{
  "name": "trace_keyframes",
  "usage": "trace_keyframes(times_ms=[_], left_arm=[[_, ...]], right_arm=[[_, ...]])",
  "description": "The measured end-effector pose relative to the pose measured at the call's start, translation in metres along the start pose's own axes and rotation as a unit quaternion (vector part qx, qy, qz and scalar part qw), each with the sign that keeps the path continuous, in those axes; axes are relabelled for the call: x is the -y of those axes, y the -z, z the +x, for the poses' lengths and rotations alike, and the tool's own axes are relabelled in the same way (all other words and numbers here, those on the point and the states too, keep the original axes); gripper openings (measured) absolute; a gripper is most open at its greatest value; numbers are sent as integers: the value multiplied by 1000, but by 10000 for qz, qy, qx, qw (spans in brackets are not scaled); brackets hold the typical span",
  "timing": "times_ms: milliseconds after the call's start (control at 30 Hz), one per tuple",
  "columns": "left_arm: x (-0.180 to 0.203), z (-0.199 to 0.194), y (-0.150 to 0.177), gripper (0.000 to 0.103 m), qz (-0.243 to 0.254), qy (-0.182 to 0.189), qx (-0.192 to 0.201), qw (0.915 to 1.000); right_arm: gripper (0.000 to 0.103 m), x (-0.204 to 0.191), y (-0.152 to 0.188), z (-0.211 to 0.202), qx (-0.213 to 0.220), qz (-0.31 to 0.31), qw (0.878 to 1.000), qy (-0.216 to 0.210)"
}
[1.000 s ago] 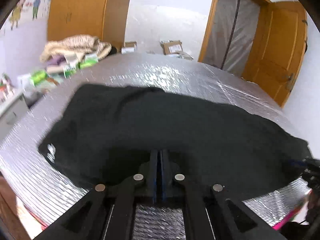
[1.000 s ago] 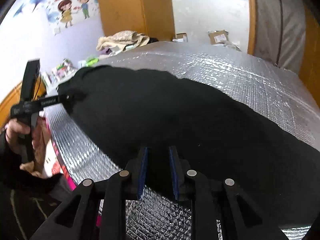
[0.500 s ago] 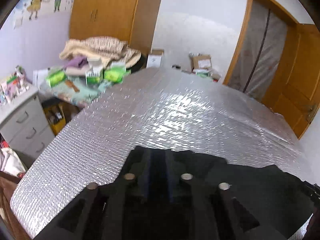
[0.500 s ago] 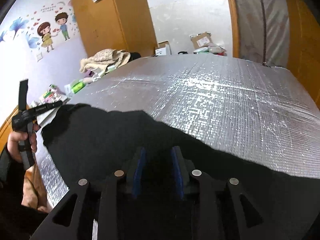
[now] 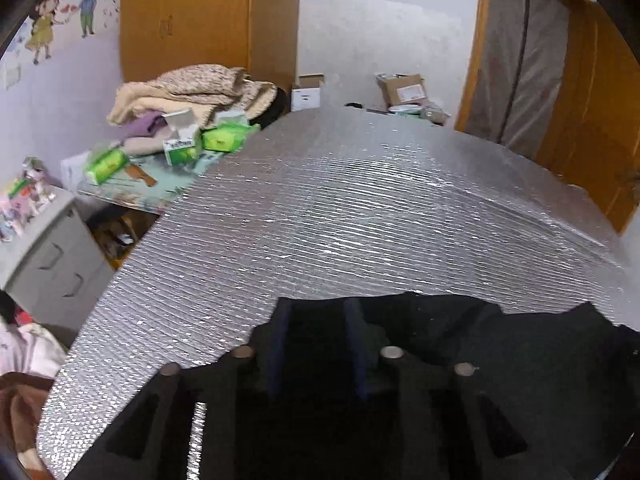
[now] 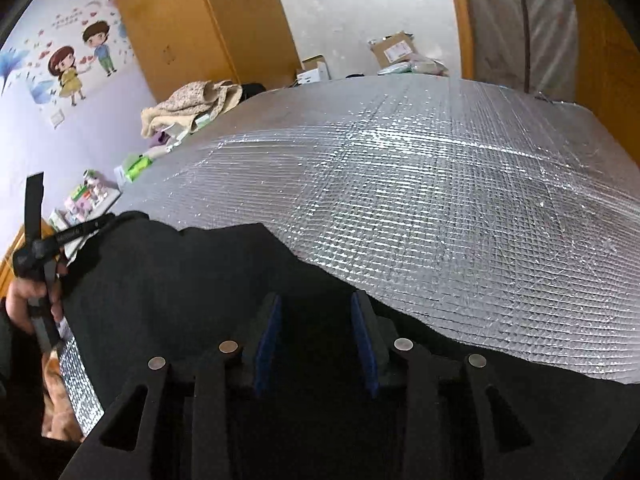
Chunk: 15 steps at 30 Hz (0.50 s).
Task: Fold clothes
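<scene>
the step in hand looks like the let-go after a fold: the black garment (image 6: 168, 280) lies bunched along the lower edge of both views, on the near edge of the silver mat (image 6: 440, 200), with most of the mat bare above it.

in the left wrist view the left gripper (image 5: 318, 344) sits low in the frame with its jaws part open and closing a little; cloth (image 5: 500, 344) lies under and between the pads, but whether they press on it i cannot tell, black on black. in the right wrist view the right gripper (image 6: 316, 344) stands wide and is opening, the cloth beneath and between its pads, nothing pinched that i can see.

the garment's long axis runs side to side across the frame, along the mat's near edge, from the left gripper at the left edge of the right view (image 6: 60, 236) toward the lower right. which end is collar or hem i cannot tell.

next, i judge, calls for finding a fresh edge or corner on each side, pinching a single fold's worth, and keeping both hands level.
</scene>
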<state>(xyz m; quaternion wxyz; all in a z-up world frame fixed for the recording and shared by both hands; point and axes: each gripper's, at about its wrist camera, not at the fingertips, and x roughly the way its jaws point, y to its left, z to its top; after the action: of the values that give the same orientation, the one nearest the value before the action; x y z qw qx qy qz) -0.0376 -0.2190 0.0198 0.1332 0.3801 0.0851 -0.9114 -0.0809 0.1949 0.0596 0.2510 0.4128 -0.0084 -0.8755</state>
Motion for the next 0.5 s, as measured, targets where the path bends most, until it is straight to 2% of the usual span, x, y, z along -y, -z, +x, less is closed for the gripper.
trace_keyframes(times_ms=[133,300,500], left_arm=[[-15,2,-1,18,-474,137,65,9988],[-19,5,-4,18,-567,128,93,9983],[-41,3,-5,20,-1039,709,59,9920]], right_arm=[[35,1,-1,2,-8,4,10000,85],[35,3,-1,3,4,60,10000,62],[35,9,0,2,17,154,9999,-36]])
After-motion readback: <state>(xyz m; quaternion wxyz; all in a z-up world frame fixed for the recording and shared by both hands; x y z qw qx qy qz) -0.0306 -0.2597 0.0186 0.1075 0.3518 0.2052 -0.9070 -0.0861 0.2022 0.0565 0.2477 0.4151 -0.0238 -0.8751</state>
